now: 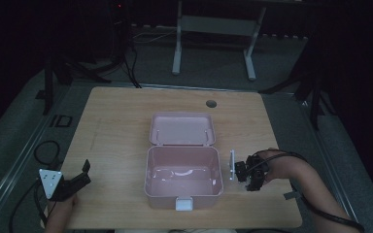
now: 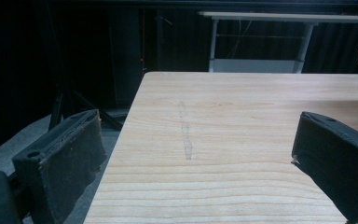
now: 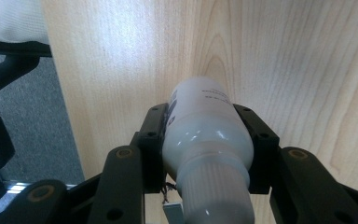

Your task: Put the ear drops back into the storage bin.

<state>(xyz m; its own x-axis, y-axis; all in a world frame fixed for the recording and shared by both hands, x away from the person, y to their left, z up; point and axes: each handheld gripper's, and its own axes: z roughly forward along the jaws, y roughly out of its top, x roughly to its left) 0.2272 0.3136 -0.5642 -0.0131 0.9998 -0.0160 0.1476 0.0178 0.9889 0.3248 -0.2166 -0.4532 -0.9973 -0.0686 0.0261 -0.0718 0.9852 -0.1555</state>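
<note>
Wooden table (image 1: pixel 116 121), near right edge beside open pink box (image 1: pixel 184 187): right gripper (image 3: pixel 207 140) pinches white bottle (image 3: pixel 205 135) mid-body, likely light, stiff, slick, so hold there; left gripper (image 2: pixel 196 154) spread, empty.

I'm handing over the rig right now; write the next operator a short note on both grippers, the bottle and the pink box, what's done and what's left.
Right gripper: shut on the white plastic bottle, held over the wooden table, just right of the box.
Left gripper: open, nothing between its jaws, at the table's near left corner.
Pink plastic box: mid-table, its hinged lid open and folded back. Nothing is plainly visible inside, and the white latch faces the person.
Done: bottle picked up, box opened.
Left, most likely: carry the bottle over the box's right wall, set it inside, release, then close the lid.
</note>
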